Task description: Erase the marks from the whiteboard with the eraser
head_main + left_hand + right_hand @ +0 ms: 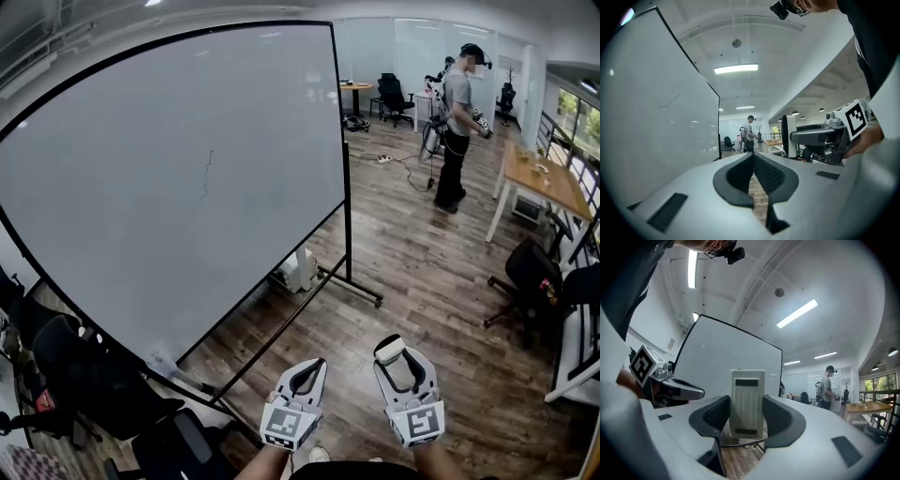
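Right gripper: jaws clamped on the eraser, which stands upright; its wiping face is not visible.
Left gripper: jaws pressed together, nothing between them.
Whiteboard: well apart from both grippers; left side cut off in the head view.
Mark: thin dark line mid-board in the head view, faint in the left gripper view, not made out in the right gripper view.
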A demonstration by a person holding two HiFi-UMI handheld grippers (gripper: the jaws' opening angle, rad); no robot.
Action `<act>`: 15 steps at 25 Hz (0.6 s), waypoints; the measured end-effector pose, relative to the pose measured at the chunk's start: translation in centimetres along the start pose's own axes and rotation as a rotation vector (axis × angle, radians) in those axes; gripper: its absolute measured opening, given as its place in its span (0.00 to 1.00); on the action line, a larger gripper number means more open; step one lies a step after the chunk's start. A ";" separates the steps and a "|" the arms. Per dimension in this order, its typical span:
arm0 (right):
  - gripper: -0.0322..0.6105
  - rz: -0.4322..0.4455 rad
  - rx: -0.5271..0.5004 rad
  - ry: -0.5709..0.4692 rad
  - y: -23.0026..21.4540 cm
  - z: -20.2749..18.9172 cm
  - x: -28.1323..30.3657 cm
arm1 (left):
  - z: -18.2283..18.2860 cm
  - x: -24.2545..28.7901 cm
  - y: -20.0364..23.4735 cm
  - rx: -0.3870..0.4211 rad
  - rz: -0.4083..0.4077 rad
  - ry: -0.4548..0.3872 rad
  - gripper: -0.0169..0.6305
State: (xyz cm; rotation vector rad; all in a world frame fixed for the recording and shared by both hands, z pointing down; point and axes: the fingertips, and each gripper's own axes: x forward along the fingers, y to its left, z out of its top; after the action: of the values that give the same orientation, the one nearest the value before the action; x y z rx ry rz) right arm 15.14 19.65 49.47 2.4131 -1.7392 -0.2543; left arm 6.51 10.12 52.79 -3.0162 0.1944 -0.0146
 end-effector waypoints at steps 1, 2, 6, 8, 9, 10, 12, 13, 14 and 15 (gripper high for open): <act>0.43 0.007 0.009 -0.006 0.7 0.2 0.7 | 0.0 -0.3 0.7 -0.002 0.004 -0.002 0.06; 0.43 0.017 0.015 -0.017 1.5 0.6 1.4 | 0.0 -0.6 1.4 -0.002 0.011 -0.006 0.06; 0.43 0.079 0.016 -0.062 4.4 2.0 4.4 | -0.2 -2.3 5.2 0.011 0.049 -0.011 0.06; 0.43 0.098 0.026 -0.078 5.7 2.4 5.9 | -0.2 -3.2 7.3 0.010 0.067 -0.017 0.06; 0.43 0.102 0.026 -0.082 6.4 2.6 6.8 | -0.2 -3.7 8.2 0.009 0.074 -0.020 0.06; 0.43 0.104 0.026 -0.083 7.0 2.7 7.6 | -0.1 -4.1 9.0 0.010 0.080 -0.023 0.05; 0.43 0.113 0.026 -0.085 8.3 2.9 9.5 | 0.4 -4.6 10.7 0.021 0.105 -0.029 0.06; 0.43 0.124 0.025 -0.086 8.9 3.1 10.4 | 0.8 -4.8 11.5 0.025 0.122 -0.033 0.05; 0.43 0.137 0.022 -0.087 9.6 3.2 11.3 | 1.1 -4.9 12.4 0.028 0.141 -0.039 0.05; 0.43 0.150 0.016 -0.088 10.2 3.4 12.1 | 1.4 -5.2 13.3 0.034 0.164 -0.045 0.06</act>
State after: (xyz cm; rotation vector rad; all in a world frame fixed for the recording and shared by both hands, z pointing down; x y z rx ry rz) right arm 8.75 4.83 47.92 2.2998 -1.9560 -0.3331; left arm -0.29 -2.18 49.83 -2.9529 0.4320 0.0636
